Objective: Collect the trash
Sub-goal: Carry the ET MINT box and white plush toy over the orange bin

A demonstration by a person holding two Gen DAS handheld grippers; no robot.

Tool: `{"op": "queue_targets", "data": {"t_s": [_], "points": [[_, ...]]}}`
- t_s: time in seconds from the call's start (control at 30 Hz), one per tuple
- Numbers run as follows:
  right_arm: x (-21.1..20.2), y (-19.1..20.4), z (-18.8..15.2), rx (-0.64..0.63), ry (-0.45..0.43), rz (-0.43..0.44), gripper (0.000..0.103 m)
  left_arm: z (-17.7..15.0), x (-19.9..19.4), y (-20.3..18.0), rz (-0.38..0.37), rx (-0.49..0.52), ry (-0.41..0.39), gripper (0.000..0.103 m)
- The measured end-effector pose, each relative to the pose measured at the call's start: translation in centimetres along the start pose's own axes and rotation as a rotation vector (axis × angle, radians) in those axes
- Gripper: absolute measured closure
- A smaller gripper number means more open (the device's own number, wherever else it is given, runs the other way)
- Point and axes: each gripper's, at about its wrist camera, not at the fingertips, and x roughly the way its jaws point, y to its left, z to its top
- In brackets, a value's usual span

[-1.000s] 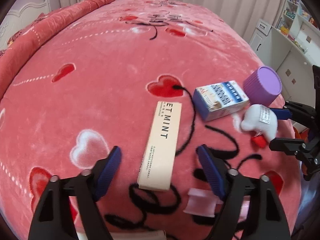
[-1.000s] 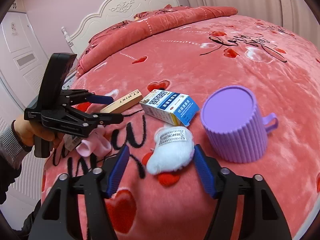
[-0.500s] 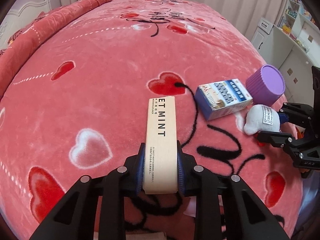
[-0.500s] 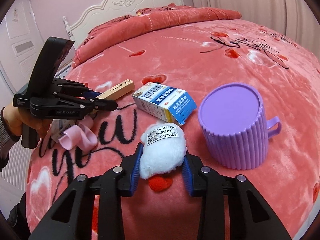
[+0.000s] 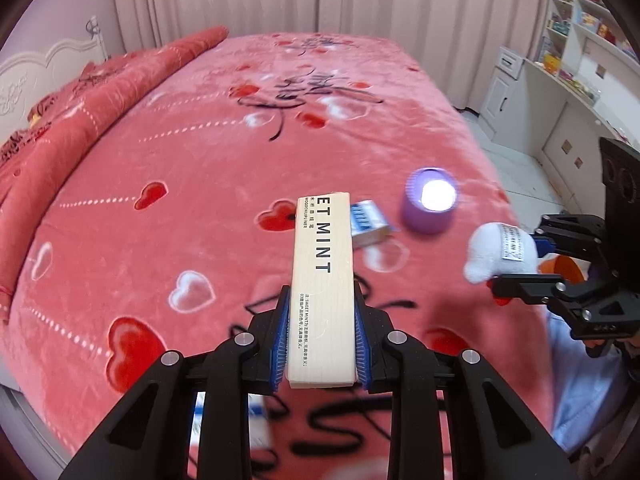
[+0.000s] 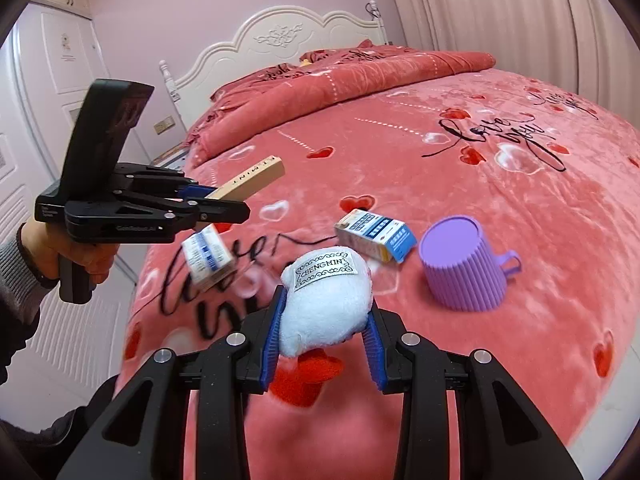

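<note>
My left gripper point(image 5: 321, 344) is shut on a long beige box printed "ET MINT" point(image 5: 323, 280) and holds it above the red bed; it also shows in the right wrist view point(image 6: 252, 178). My right gripper point(image 6: 323, 346) is shut on a white plush toy with a red foot point(image 6: 326, 304), lifted off the blanket; the toy also shows in the left wrist view point(image 5: 498, 252). A blue-and-white carton point(image 6: 376, 234) lies on the blanket beside an upside-down purple mug point(image 6: 466, 266). A second small blue-and-white box point(image 6: 208, 256) lies under the left gripper.
The red heart-print blanket point(image 5: 200, 184) covers the bed, with a folded quilt point(image 6: 360, 76) and white headboard point(image 6: 288, 36) at its head. White shelves and cabinets point(image 5: 560, 80) stand beyond the bed's far side. Something orange point(image 5: 560, 272) shows behind the right gripper.
Both grippers have risen off the blanket with their loads, the beige box and the plush toy. The view now takes in more of the room.
</note>
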Motion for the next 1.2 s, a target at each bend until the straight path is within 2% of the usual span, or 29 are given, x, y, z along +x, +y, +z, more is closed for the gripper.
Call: {"op": "queue_targets", "data": {"t_s": [0.23,0.43,0.7,0.97,1.2], "points": [[-6.4,1.3,-2.6,0.008,-0.023,0.009,0.067,-2.1,-3.9,-5.6,-0.01,0.006,-0.027,0.074],[-11.7,2.5,-5.8,0.014,-0.038,0.03,0.067,-5.3,-6.8,-10.5,-0.014,-0.031,-0.05,0.074],[-17.5,3.5,-10.0,0.042,-0.068,0.043,0.067,-8.1,-8.8,-16.2,-0.038,-0.035,-0.067,0.074],[-21.8,3.4,-12.5,0.07,-0.117,0.032,0.067,-8.2,-8.8,-20.7,-0.042,0.017,-0.068,0.074],[-26.5,0.4,-14.4,0.133,-0.191,-0.037,0.067,-6.7,-8.2,-25.4,-0.079,0.094,-0.082,0.074]]}}
